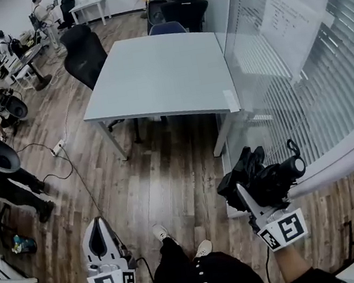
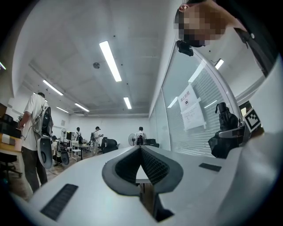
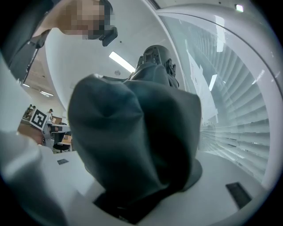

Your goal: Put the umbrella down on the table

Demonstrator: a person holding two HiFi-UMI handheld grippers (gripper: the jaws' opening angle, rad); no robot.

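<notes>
Head view, right gripper: clamped on a folded black umbrella, held above the wood floor.
Head view, left gripper: low, well apart from the right gripper.
Head view, desk: grey, ahead of both grippers, well apart from the umbrella.
Left gripper view, jaws: together, nothing between them; the umbrella shows off to this gripper's right.
Right gripper view, jaws: set wide, pressing on the umbrella's dark fabric, which fills the gap between them.
</notes>
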